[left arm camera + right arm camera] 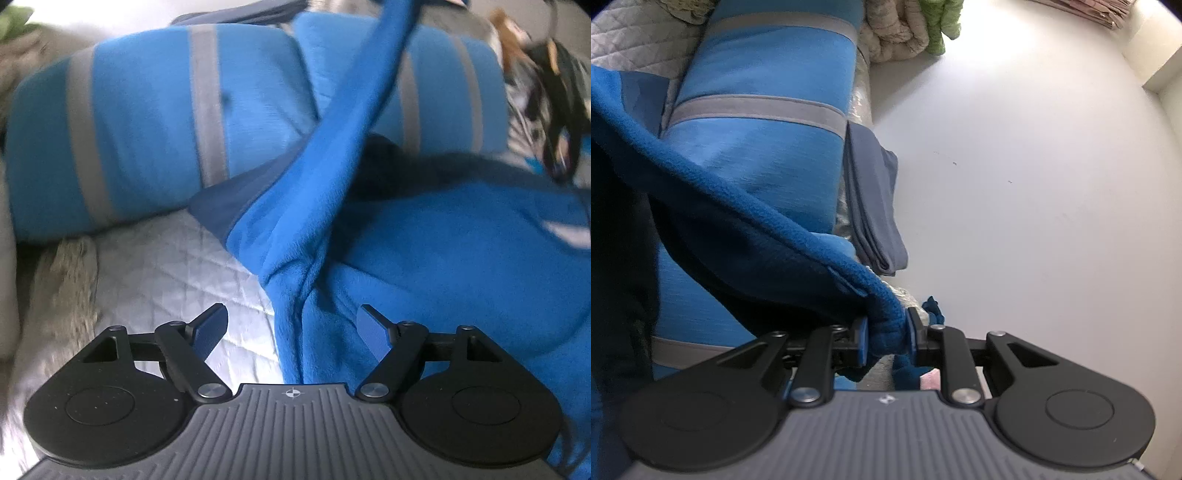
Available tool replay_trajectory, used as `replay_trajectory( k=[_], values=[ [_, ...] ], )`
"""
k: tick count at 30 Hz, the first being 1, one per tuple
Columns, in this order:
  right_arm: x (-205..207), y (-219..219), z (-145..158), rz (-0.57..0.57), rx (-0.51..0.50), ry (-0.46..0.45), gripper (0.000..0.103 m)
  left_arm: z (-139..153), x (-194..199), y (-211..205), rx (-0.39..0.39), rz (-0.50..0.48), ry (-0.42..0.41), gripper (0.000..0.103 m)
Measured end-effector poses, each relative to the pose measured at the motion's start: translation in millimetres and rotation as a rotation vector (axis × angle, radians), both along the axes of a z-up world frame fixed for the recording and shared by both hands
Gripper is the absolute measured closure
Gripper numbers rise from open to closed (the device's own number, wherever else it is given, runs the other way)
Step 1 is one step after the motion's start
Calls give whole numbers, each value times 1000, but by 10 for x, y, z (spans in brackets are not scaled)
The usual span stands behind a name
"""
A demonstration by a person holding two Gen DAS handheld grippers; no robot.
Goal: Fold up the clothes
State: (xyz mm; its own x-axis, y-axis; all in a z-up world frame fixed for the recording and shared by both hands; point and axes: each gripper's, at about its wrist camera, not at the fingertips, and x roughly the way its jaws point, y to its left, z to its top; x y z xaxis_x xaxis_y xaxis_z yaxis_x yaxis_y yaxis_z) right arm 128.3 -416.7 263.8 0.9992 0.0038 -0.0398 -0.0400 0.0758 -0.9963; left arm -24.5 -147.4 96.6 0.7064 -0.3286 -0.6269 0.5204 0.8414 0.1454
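My right gripper (pixel 886 341) is clamped on a bunched end of the bright blue fleece garment (pixel 424 258), lifting one strip of it off the quilted grey bedcover (pixel 177 266); the rest lies on the bed. My left gripper (pixel 291 325) gapes wide, holding nothing, beside the near fold. I'd keep tension and catch an edge squarely. Two blue grey-striped cushions (pixel 147 122) lie beyond, one folded slate-blue cloth (pixel 875 206) far right.

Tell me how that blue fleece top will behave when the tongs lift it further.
Probably floppy: the fleece top stretches in a slack band up toward the right tongs, which bunch its edge. Likely grippy, not slippery, given the fuzzy nap. The rest may drag across the quilted cover beside the open left tongs.
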Motion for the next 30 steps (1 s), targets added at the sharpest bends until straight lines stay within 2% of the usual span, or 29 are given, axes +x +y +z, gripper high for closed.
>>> replay_trajectory(
  k=[9, 11, 16, 21, 23, 24, 30],
  values=[
    [218, -183, 47, -36, 15, -21, 82, -124, 35, -211, 126, -108, -136, 43],
    [256, -226, 41, -45, 22, -20, 83, -155, 24, -274, 164, -128, -179, 52],
    [366, -271, 22, -52, 21, -15, 83, -295, 6, -486, 264, -193, -236, 57],
    [396, -290, 5, -47, 27, -15, 83, -447, -28, -685, 358, -187, -324, 59],
    [401, -292, -8, -44, 30, -12, 83, -509, -31, -741, 397, -181, -344, 71],
    [405, -295, -13, -42, 31, -10, 83, -539, -32, -769, 416, -177, -354, 72],
    [427, -344, -42, -49, 32, 3, 83, -728, -46, -920, 556, -139, -410, 72]
  ],
)
